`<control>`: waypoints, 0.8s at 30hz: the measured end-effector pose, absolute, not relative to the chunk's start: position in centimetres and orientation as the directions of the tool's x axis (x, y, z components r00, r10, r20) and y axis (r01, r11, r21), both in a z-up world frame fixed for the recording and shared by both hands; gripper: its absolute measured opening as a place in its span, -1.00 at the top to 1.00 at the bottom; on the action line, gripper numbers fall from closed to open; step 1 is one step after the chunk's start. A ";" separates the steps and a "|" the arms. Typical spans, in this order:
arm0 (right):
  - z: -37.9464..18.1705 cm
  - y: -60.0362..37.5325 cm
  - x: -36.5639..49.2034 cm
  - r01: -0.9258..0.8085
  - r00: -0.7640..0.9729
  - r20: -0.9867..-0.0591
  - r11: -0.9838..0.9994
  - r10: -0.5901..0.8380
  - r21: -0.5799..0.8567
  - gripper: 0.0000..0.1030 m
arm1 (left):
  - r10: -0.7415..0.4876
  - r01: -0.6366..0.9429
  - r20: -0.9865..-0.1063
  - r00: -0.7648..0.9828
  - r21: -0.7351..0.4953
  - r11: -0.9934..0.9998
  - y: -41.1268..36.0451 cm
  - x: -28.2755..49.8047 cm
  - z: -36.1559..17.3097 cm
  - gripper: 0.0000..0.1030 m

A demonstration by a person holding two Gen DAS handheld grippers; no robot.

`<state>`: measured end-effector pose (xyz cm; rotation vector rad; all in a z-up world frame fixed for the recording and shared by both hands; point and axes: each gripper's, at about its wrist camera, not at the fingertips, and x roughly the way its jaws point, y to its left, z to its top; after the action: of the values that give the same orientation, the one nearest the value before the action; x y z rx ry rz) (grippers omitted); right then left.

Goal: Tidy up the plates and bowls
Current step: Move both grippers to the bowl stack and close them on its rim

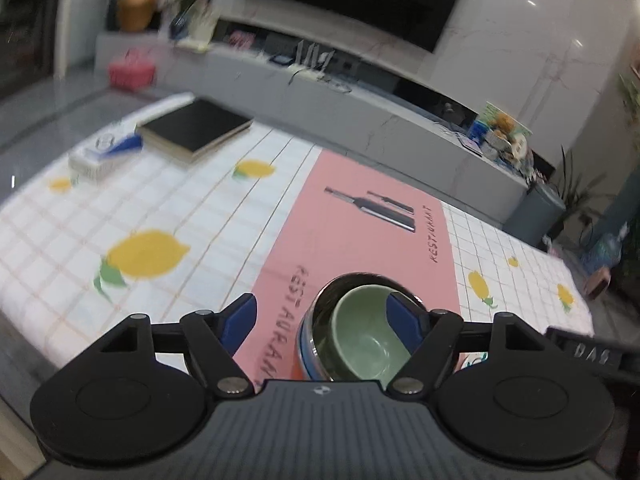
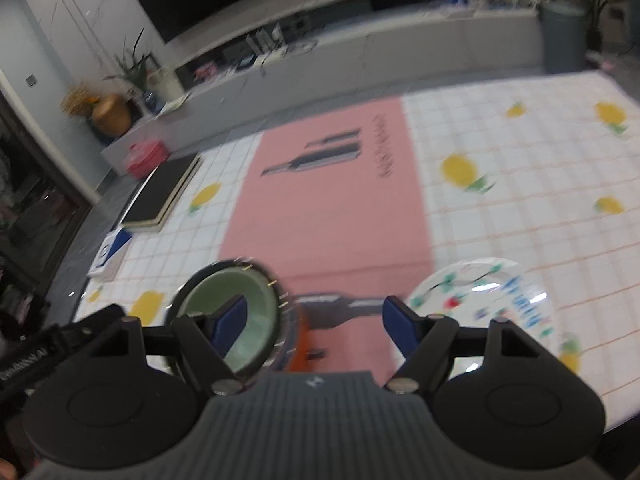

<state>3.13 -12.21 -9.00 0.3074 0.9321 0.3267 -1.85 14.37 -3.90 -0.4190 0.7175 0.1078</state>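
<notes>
Nested bowls and one plate, both grippers empty.

Left wrist view: my left gripper (image 1: 324,316) stands wide open, holding nothing; the green bowl (image 1: 366,334) sits nested in a steel bowl (image 1: 320,320) on the near end of the pink placemat (image 1: 360,216). I judge the pair rigid, slick and chippable; take it by the rim. Right wrist view: my right gripper (image 2: 314,320) is open and empty; the patterned plate (image 2: 484,300) lies just right of the placemat, glossy, thin, best pinched at its edge.

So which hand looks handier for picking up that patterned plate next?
Probably the right: the round white plate with colourful print lies just beside the right gripper's open jaws, while it does not show in the left view.
</notes>
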 end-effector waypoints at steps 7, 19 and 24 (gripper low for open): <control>-12.2 -9.0 5.0 -0.091 0.420 -0.796 0.893 0.435 0.440 -0.55 | -0.165 -0.320 -0.722 0.672 -0.484 0.815 16.4 -0.2 -7.9 -0.75; -15.7 -8.6 7.8 0.005 0.309 -0.842 0.884 0.443 0.467 -0.42 | -0.242 -0.342 -0.752 0.613 -0.529 0.777 16.2 2.5 -11.2 -0.74; -16.4 -8.2 8.5 0.008 0.282 -0.846 0.881 0.453 0.474 -0.34 | -0.242 -0.358 -0.769 0.592 -0.520 0.776 16.2 3.0 -11.9 -0.52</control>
<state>8.51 -8.17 -16.45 0.4284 1.2588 0.3102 3.01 16.16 -11.92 -0.7069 0.9557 0.0745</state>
